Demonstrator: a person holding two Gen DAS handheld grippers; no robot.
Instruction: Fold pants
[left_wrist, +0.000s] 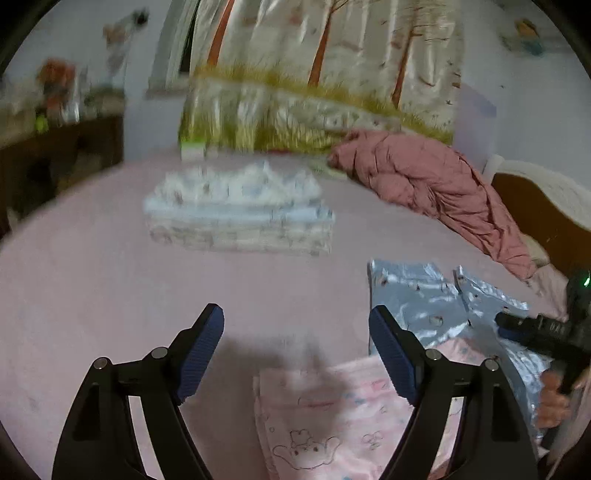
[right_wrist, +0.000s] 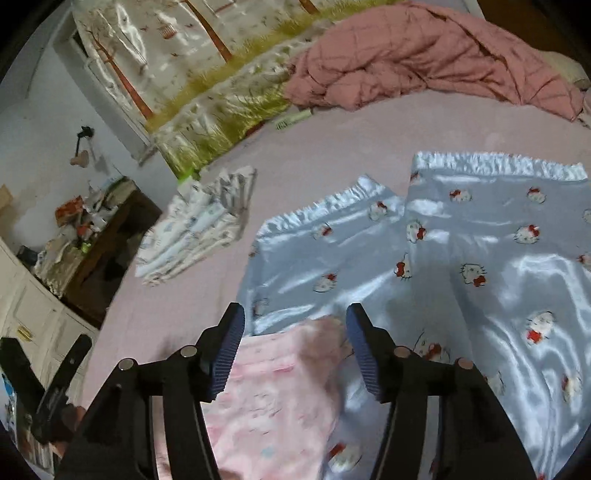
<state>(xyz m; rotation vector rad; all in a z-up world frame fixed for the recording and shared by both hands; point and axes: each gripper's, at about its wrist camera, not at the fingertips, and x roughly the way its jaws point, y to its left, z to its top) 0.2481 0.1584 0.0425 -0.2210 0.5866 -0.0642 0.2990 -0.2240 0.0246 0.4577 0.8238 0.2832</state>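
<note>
With both the left gripper (left_wrist: 295, 345) and right gripper (right_wrist: 295, 345) spread open and empty, best to pinch the pink folded pants (right_wrist: 273, 384) at matching corners, clear of the blue satin Hello Kitty pants (right_wrist: 461, 266).

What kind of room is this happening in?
Most likely a bedroom at home. The clothes lie on a wide pink bed, with a rumpled quilt at its far side, a tree-print curtain behind it, and a cluttered dresser by the wall.

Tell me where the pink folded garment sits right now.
The pink folded garment lies on the bed, partly overlapping the near edge of the blue satin pants, directly below the open right gripper.
</note>
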